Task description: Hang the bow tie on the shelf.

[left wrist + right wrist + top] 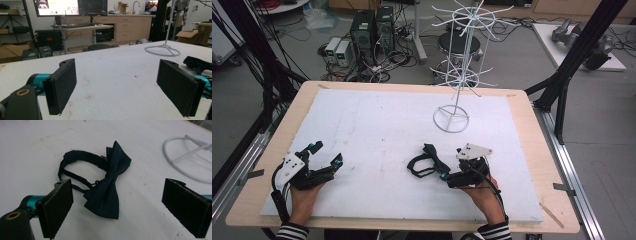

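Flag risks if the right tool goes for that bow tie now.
1. The dark navy fabric bow tie lies flat on the white foam mat, so the open right tool may pinch only a thin edge and slip.
2. Its looped strap could trail and snag on the white wire display stand nearby.

Wire rack (190,157) cut off at top-right edge; bow tie (197,63) mostly hidden.

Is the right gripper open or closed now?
Open: the right gripper has its jaws wide apart, and the bow tie lies flat between them, ungripped.
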Demonstrator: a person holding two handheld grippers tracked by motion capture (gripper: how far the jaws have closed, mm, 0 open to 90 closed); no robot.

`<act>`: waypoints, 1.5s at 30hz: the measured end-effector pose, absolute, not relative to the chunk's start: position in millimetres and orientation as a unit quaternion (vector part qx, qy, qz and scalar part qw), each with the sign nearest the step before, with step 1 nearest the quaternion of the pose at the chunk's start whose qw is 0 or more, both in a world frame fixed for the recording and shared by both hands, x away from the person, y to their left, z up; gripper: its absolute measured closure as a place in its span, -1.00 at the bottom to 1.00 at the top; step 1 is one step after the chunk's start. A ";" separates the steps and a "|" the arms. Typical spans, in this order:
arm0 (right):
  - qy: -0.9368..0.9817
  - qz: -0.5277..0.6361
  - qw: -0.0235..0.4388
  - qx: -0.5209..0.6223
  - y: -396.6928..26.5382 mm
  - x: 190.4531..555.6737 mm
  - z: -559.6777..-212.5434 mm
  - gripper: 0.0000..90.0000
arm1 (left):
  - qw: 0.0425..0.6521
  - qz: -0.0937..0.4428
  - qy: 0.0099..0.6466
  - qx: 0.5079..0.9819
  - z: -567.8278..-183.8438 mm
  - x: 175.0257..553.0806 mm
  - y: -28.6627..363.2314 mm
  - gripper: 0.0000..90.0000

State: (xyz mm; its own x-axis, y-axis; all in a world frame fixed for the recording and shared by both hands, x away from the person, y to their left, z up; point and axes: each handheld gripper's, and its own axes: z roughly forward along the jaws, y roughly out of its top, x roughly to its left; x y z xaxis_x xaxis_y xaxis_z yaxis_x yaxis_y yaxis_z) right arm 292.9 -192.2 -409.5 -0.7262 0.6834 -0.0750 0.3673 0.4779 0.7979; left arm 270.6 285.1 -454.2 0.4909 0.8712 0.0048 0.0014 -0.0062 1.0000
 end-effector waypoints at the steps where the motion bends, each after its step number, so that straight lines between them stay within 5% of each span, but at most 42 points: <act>1: 0.840 0.394 0.192 0.320 -190.1 294.2 -409.7 -0.80 | 0.608 0.357 0.356 0.613 -454.2 270.6 285.1 -0.63; 14: 0.869 0.340 0.193 0.303 -168.1 299.2 -415.4 -0.64 | 0.610 0.359 0.356 0.611 -454.3 270.1 284.6 -0.63; 45: 0.887 0.282 0.174 0.321 -150.7 306.5 -424.8 0.11 | 0.608 0.360 0.354 0.613 -454.3 270.0 284.8 -0.63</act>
